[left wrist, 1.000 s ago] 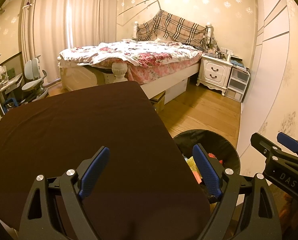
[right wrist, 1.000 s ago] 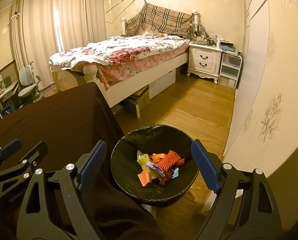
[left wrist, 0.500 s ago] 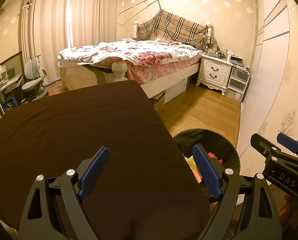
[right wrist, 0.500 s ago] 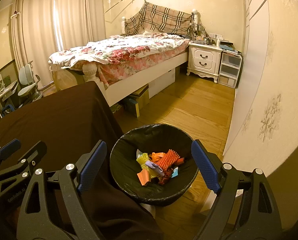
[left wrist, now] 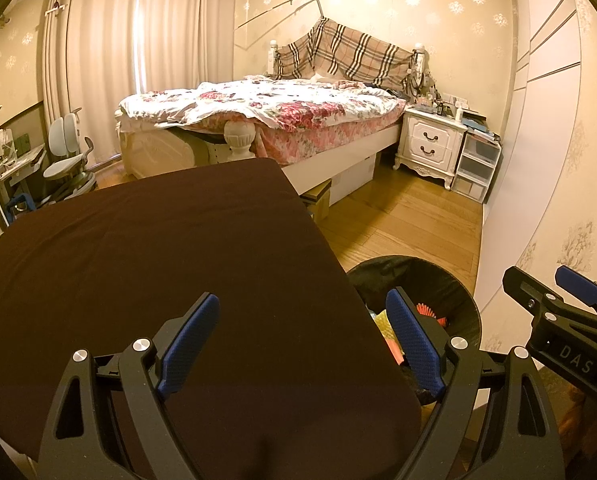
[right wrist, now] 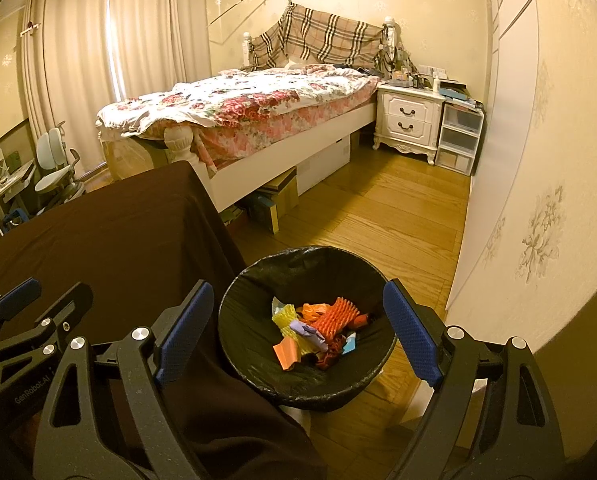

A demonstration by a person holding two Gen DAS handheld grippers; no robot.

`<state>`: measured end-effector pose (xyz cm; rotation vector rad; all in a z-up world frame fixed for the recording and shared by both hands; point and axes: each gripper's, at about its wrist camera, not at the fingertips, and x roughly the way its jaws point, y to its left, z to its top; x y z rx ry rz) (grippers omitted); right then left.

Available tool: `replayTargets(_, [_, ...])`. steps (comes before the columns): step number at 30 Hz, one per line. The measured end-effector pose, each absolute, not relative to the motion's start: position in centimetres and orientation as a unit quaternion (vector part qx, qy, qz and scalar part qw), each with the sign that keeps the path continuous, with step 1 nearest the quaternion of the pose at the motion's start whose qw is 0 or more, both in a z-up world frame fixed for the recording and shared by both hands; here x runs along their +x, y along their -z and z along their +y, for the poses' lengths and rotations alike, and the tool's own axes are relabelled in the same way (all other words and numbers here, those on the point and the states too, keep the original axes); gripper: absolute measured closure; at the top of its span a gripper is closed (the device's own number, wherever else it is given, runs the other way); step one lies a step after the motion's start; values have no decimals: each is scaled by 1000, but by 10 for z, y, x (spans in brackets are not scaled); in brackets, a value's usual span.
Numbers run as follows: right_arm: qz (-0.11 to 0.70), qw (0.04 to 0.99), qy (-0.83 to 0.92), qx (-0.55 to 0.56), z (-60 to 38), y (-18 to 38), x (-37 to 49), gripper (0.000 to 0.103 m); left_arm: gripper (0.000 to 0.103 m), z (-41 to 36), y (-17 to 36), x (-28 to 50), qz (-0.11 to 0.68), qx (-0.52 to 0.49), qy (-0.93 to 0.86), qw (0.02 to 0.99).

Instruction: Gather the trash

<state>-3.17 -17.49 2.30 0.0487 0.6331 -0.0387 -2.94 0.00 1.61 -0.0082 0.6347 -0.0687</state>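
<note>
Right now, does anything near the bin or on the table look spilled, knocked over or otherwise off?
Nothing stands out. The bin stands upright beside the table, its black liner over the rim, and the scraps all lie inside. No litter shows on the floor around it. Both claws, left and right, are open and hold nothing.

A dark brown cloth covers the bench [left wrist: 158, 264]. The bin [right wrist: 258, 360] is lined black, holding orange, yellow and lilac scraps [right wrist: 318, 330]. The far bed [right wrist: 238, 112] wears a red-and-white floral quilt; its headboard throw [right wrist: 322, 40] is beige plaid. The fingers [right wrist: 184, 334] are blue-padded.
</note>
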Motion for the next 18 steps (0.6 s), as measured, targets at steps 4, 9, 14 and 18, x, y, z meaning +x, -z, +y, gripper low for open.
replayTargets(4, [311, 950, 19, 24, -175, -23, -32, 18, 18, 0, -16, -30, 312, -4, 34, 949])
replayTargets(9, [312, 950, 19, 24, -175, -23, -32, 18, 18, 0, -17, -29, 312, -4, 34, 949])
replayTargets(14, [312, 950, 19, 23, -175, -23, -32, 18, 18, -1, -17, -30, 313, -4, 34, 949])
replayTargets(18, [312, 950, 19, 23, -175, -23, -32, 18, 18, -1, -17, -30, 312, -3, 34, 949])
